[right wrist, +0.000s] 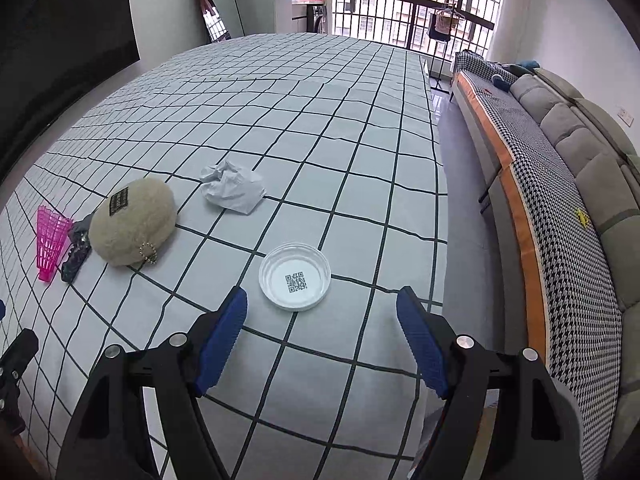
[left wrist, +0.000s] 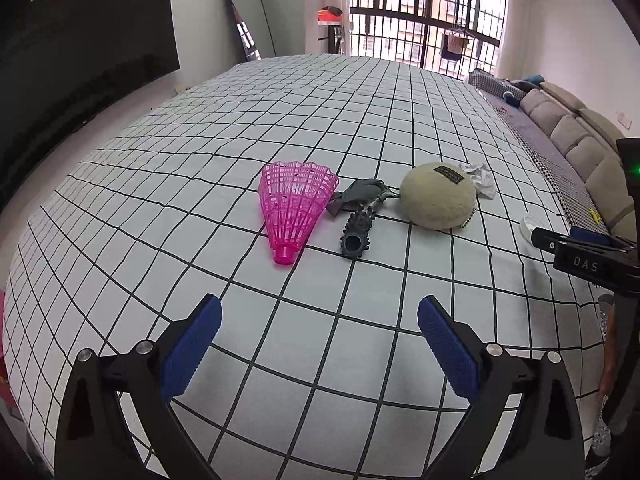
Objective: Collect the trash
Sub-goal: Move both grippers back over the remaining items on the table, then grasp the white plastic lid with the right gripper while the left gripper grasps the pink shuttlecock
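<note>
**Nothing collected yet: both grippers empty over the table**

Nearest the right wrist camera, the right gripper (right wrist: pixel 321 315) has its jaws spread wide with nothing between them, poised just short of a shallow white lid (right wrist: pixel 295 277) with a QR code inside. The left gripper (left wrist: pixel 319 332) is equally wide open and empty over bare checked cloth on the table (left wrist: pixel 380 128).

Past the lid lies a crumpled paper (right wrist: pixel 232 187), the most obvious piece of trash, untouched. Left of it sit a fluffy pouch (right wrist: pixel 134 227), a dark spiked tube (left wrist: pixel 357 229) with a grey scrap (left wrist: pixel 358 194) behind it, and a pink shuttlecock (left wrist: pixel 294 208).

No bin shows in either view. By the look of it the task is at its start: every item is still lying on the table, with the lid the likeliest first pick.
</note>
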`<move>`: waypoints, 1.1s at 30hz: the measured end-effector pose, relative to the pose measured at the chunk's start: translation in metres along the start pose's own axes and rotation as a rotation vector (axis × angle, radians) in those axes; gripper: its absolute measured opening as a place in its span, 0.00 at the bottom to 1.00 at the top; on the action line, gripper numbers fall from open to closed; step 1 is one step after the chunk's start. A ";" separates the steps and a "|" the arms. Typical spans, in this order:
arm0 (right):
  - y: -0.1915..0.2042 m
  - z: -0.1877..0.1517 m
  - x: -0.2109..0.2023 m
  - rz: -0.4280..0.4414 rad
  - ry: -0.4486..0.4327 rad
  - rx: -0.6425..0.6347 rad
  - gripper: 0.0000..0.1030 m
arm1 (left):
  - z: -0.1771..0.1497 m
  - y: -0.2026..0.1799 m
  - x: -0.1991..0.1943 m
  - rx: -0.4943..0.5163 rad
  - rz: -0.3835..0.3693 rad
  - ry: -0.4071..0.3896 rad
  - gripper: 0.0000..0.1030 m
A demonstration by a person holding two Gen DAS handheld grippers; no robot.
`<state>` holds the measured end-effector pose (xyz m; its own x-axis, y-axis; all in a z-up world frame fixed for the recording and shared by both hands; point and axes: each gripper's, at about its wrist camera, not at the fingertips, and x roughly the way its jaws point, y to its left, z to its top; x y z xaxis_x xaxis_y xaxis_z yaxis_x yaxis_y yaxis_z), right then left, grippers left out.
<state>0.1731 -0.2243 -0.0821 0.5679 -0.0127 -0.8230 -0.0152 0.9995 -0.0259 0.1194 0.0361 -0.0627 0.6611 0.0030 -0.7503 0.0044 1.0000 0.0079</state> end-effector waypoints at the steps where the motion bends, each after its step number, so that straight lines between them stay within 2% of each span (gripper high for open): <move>1: 0.001 0.001 0.003 0.003 0.006 -0.001 0.72 | 0.000 0.000 0.000 -0.002 -0.002 0.000 0.94; 7: 0.008 0.006 0.013 0.003 0.013 -0.014 0.70 | -0.001 0.002 0.002 -0.005 -0.011 0.012 0.94; 10: 0.012 0.009 0.014 0.019 0.012 -0.023 0.62 | -0.001 0.002 0.003 -0.006 -0.014 0.016 0.94; 13: 0.018 0.012 0.013 0.041 0.012 -0.036 0.48 | -0.001 0.003 0.004 -0.009 -0.016 0.020 0.94; 14: 0.019 0.012 0.012 0.053 0.012 -0.040 0.40 | -0.001 0.003 0.004 -0.011 -0.016 0.020 0.94; 15: 0.020 0.012 0.012 0.055 0.011 -0.044 0.38 | -0.001 0.003 0.004 -0.013 -0.017 0.020 0.94; 21: 0.022 0.002 -0.001 0.076 -0.007 -0.037 0.38 | 0.000 0.008 0.002 -0.032 -0.016 0.017 0.94; 24: 0.024 -0.009 -0.020 0.095 -0.035 -0.031 0.38 | 0.001 0.013 0.004 -0.051 -0.043 0.037 0.94; 28: 0.031 -0.028 -0.048 0.125 -0.072 -0.039 0.38 | 0.006 0.020 0.004 -0.037 0.009 0.038 0.94; 33: 0.036 -0.057 -0.075 0.162 -0.094 -0.033 0.38 | 0.022 0.036 -0.001 -0.039 0.023 0.030 0.94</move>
<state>0.0830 -0.1891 -0.0533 0.6303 0.1530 -0.7611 -0.1388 0.9868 0.0834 0.1356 0.0722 -0.0472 0.6378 0.0262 -0.7698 -0.0404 0.9992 0.0005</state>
